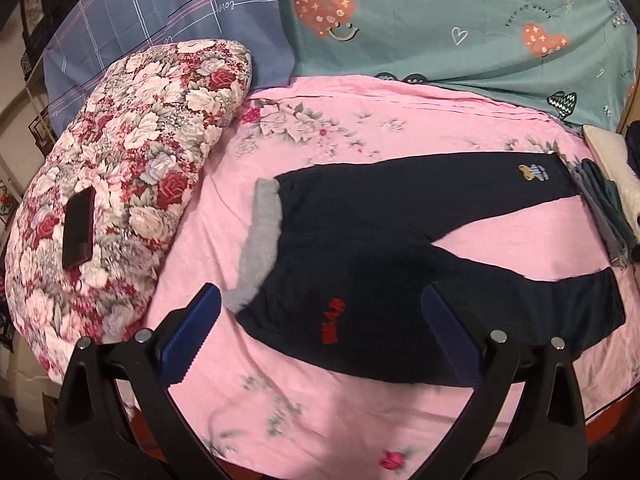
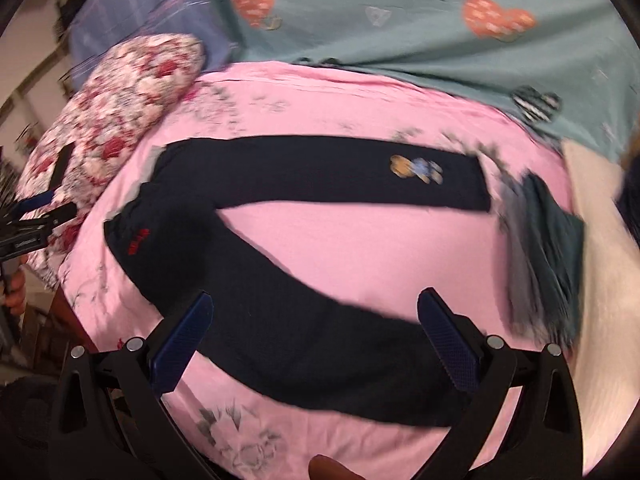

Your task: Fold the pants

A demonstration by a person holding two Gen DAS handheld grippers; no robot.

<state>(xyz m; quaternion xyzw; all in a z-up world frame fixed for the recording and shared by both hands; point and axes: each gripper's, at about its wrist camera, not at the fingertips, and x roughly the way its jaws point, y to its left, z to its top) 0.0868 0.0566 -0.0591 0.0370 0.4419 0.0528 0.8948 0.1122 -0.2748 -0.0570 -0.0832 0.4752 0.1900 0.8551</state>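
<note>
The dark navy knit pants [image 1: 400, 248] lay spread, legs splayed, on the pink floral bedsheet [image 1: 320, 420]. Both the left gripper [image 1: 320, 336] and right gripper [image 2: 316, 336] hovered wide, empty; folding seemed unstarted, calling next for one leg laid over the other.

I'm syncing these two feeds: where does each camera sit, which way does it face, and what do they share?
Left wrist: on the left gripper, above the near bed edge, facing the pants waistband end; only its own open fingers show.
Right wrist: on the right gripper, over the near leg; open fingers, a hand and the left gripper show.
Shared: pants, pink sheet, floral quilt.
</note>
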